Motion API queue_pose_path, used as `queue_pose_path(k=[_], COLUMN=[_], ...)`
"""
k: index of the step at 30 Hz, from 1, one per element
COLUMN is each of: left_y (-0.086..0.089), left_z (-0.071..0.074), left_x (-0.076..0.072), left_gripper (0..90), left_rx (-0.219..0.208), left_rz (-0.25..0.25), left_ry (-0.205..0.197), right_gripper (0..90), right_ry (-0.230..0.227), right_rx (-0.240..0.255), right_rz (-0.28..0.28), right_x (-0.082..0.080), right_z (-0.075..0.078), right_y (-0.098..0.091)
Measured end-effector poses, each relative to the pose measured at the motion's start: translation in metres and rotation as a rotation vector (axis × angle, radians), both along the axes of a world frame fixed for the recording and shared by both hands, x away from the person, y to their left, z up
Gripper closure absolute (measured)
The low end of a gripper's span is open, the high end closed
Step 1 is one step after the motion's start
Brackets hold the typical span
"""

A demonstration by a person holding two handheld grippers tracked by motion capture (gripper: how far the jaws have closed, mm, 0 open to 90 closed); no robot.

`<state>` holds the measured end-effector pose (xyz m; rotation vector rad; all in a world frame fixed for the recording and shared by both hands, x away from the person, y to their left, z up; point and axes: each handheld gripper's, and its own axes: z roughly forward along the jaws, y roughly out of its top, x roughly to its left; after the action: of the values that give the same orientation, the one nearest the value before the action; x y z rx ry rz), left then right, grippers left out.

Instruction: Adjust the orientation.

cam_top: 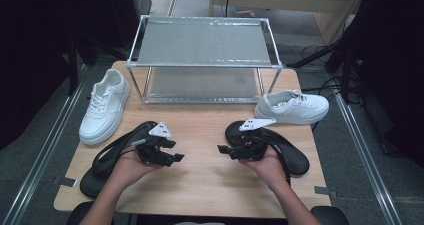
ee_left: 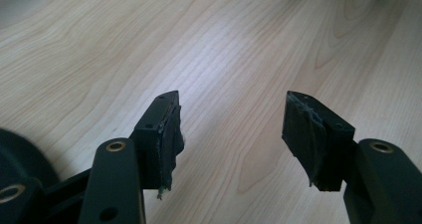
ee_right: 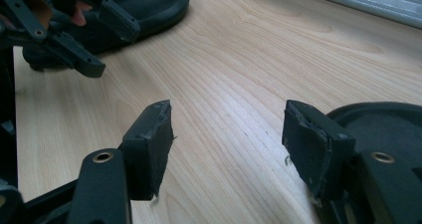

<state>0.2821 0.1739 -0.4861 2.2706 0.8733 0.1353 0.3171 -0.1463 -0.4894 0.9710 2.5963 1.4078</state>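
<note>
The wooden table (cam_top: pixel 200 180) carries a metal rack (cam_top: pixel 202 60) with 2 shelves at its far edge, and everything else sits in front of that rack. Just off the rack's left leg lies a white sneaker (cam_top: pixel 104 106), toe toward the person. Just off the rack's right leg lies a second white sneaker (cam_top: pixel 292 107), turned sideways.

Nearer the person than the rack, to its left, a black sandal (cam_top: pixel 112 157) lies at a slant. The left gripper (cam_top: pixel 172 151) is held just beside that sandal's upper end, over bare wood. In the left gripper view its jaws stand apart with nothing between them; the pads (ee_left: pixel 171 134) are frayed, and a dark curve of the sandal shows at the lower left edge.

In front of the rack's right half lies the other black sandal (cam_top: pixel 292 155). The right gripper (cam_top: pixel 223 150) sits over this sandal's left side, pointing toward the left gripper. In the right gripper view its jaws are also spread wide and empty, with the sandal (ee_right: pixel 383 122) touching or just behind the right-hand jaw and the left gripper (ee_right: pixel 92 40) facing it across the wood.
</note>
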Motion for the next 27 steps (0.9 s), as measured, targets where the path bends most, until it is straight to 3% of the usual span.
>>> queue_pose_path(k=[2,7,11,14,20,27], left_y=[0.005,0.015,0.023,0.030,0.049,0.073], left_z=[0.001,0.003,0.006,0.009,0.013,0.015], left_x=[-0.002,-0.005,-0.006,-0.008,-0.008,-0.013], left_gripper=[37.1,38.6,39.6,39.5,38.4,40.9], left_rx=[0.001,-0.022,-0.031,-0.033,-0.001,0.002], left_rz=[0.020,0.044,0.075,0.093,0.164,0.197], left_ry=[-0.007,-0.003,0.027,0.013,-0.002,-0.022], right_gripper=[37.6,37.3,36.5,36.8,37.2,37.1], right_ry=[-0.001,-0.004,0.010,0.042,0.047,0.048], right_rx=[0.001,-0.008,0.006,0.043,0.016,0.001], right_rz=[0.006,0.025,0.025,0.032,0.046,0.063], right_x=[0.001,0.003,0.005,0.008,0.009,0.008], right_z=[0.000,-0.001,-0.001,-0.002,-0.004,-0.006], right_y=[0.002,0.007,0.009,0.010,0.015,0.020])
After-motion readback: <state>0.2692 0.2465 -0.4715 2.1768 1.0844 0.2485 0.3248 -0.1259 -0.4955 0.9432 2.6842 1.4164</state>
